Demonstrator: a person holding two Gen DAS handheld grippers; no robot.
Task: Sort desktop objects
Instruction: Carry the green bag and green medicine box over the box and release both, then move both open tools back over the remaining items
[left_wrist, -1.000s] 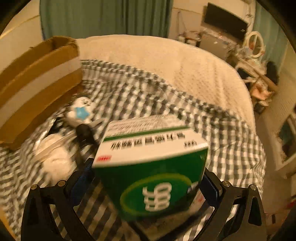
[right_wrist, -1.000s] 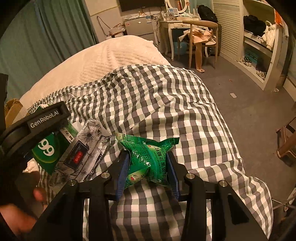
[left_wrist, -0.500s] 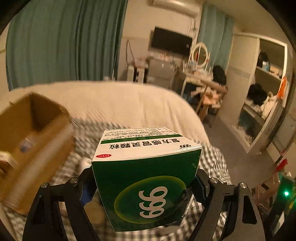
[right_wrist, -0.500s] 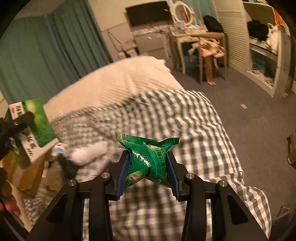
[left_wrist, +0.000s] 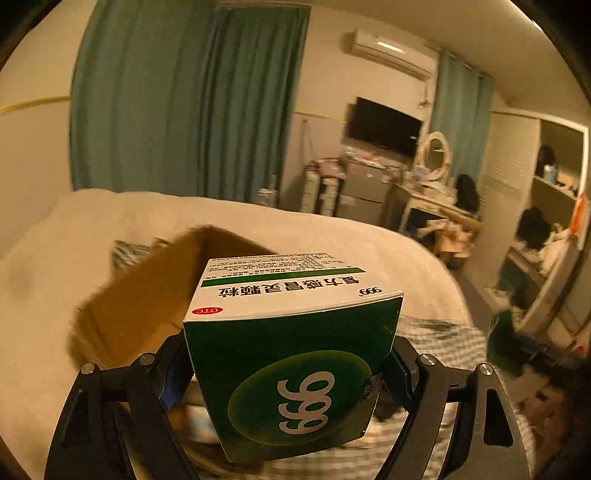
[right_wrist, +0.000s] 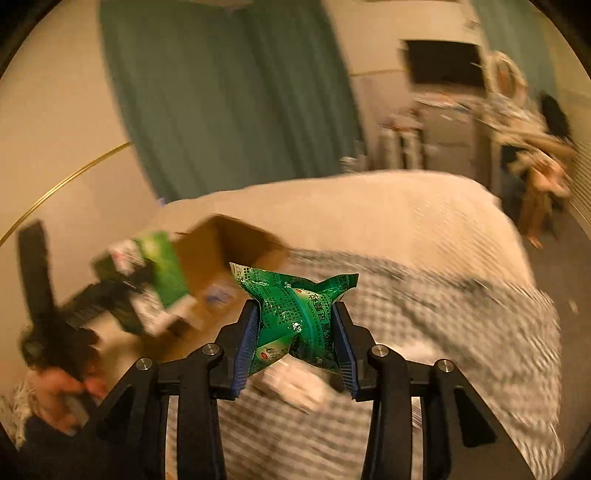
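The left gripper (left_wrist: 288, 373) is clamped on a green-and-white box (left_wrist: 295, 354), held above the near edge of the open carton (left_wrist: 147, 295). The right gripper (right_wrist: 295, 343) is clamped on a green sachet (right_wrist: 295, 314), held to the right of the carton (right_wrist: 221, 266) and over the checked cloth (right_wrist: 443, 332). In the right wrist view the box (right_wrist: 159, 266) is blurred and appears to hang over the carton mouth. A hand (right_wrist: 62, 391) grips the left tool's handle, near the carton's left side.
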